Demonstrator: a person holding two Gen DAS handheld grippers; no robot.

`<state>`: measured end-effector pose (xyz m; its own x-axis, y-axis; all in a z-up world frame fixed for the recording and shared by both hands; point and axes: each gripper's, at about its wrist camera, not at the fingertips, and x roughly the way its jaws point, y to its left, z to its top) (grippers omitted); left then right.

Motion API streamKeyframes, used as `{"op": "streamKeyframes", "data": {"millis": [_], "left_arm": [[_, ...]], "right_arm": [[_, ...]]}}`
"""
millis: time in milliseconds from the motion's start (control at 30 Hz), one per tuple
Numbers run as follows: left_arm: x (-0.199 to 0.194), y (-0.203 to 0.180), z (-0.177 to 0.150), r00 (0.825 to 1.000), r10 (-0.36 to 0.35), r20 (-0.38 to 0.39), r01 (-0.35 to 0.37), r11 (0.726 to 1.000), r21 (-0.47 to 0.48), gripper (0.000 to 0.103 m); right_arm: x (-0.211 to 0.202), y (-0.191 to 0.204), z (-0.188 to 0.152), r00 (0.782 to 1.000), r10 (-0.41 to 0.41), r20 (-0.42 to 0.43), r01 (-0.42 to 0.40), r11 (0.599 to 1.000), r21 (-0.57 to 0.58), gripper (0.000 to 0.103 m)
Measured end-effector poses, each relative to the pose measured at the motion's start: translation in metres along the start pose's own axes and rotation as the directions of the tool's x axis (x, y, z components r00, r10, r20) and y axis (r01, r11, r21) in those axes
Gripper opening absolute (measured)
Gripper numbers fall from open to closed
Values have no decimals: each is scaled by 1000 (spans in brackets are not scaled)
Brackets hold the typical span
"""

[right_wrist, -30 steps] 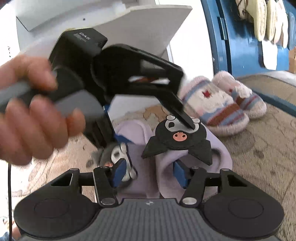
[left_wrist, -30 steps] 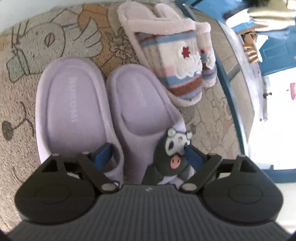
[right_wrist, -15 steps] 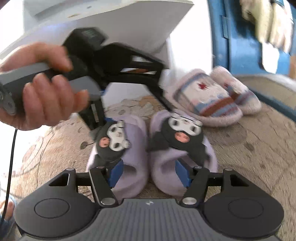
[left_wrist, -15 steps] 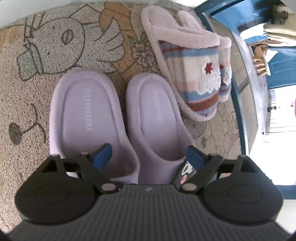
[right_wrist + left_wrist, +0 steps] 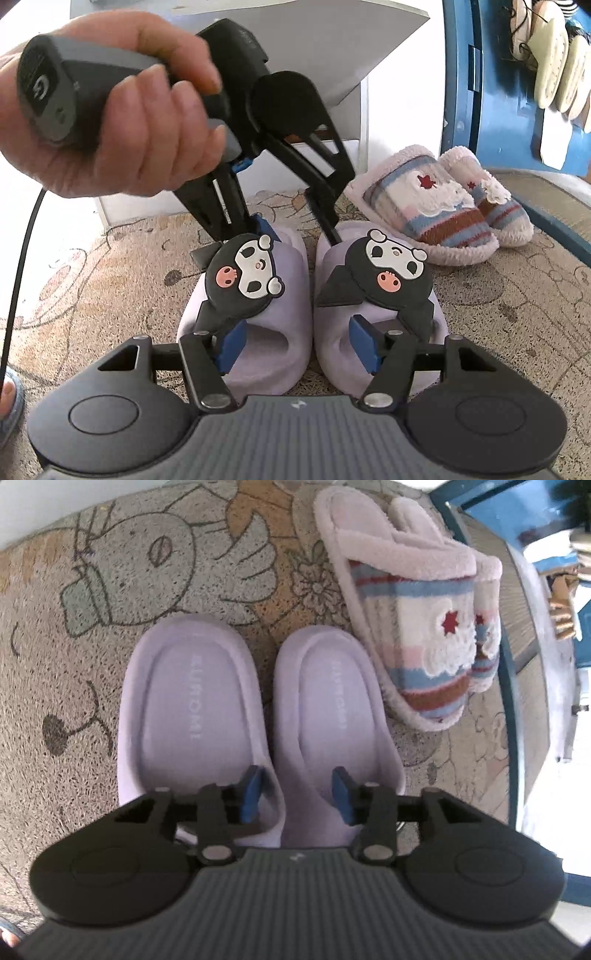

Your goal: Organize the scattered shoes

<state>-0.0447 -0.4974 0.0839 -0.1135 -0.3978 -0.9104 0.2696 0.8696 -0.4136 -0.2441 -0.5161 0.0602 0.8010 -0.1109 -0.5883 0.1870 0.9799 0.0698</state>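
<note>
Left wrist view: two lilac slippers (image 5: 258, 716) lie side by side, parallel, on the mat (image 5: 55, 672), heels toward its wall edge. Two striped slippers (image 5: 417, 627) lie beside them, angled. Left gripper (image 5: 295, 794) fingers are closing, straddling the lilac slippers' adjoining sides; right gripper (image 5: 295, 343) fingers stand apart, empty.

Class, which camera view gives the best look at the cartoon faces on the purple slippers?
The right wrist view: both cartoon faces on the purple slippers face it unobstructed. The left wrist view shows only the slippers' insoles and heels; the faces are hidden.
</note>
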Motion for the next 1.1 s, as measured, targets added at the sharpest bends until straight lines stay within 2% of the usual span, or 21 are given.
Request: {"op": "streamKeyframes", "data": {"millis": [133, 200, 233, 300, 500, 567, 600, 633, 800, 1100], "left_arm": [[4, -12, -4, 998, 63, 15, -63, 998, 30, 48], [5, -17, -8, 995, 99, 32, -101, 994, 43, 36], [4, -16, -11, 993, 110, 44, -112, 992, 50, 35], [4, -15, -12, 994, 102, 50, -104, 993, 55, 29], [3, -12, -11, 993, 108, 52, -111, 993, 51, 22], [2, -9, -14, 993, 102, 62, -106, 992, 66, 19], [1, -8, -16, 993, 100, 66, -104, 992, 73, 18], [1, -7, -16, 993, 97, 68, -102, 992, 78, 18], [0, -5, -20, 994, 91, 68, -96, 993, 74, 17], [-1, -10, -37, 993, 84, 87, -93, 990, 104, 17]], "right_arm": [[-2, -3, 1, 1000, 20, -8, -20, 1000, 5, 65], [-2, -3, 0, 1000, 16, -12, -16, 1000, 3, 65], [-1, -3, 0, 1000, 12, -14, -12, 1000, 1, 65], [0, -2, -3, 1000, -5, -18, 5, 1000, -3, 65], [10, 0, -5, 1000, -20, -15, 20, 1000, -19, 63], [14, 5, -6, 1000, -21, -14, 20, 999, -46, 60], [15, 6, -7, 1000, -27, -12, 27, 999, -38, 54], [17, 6, -7, 999, -33, -10, 33, 999, -30, 49], [17, 8, -6, 999, -48, -5, 48, 998, -33, 44], [2, 7, -4, 999, -54, -4, 54, 999, -6, 43]]}}
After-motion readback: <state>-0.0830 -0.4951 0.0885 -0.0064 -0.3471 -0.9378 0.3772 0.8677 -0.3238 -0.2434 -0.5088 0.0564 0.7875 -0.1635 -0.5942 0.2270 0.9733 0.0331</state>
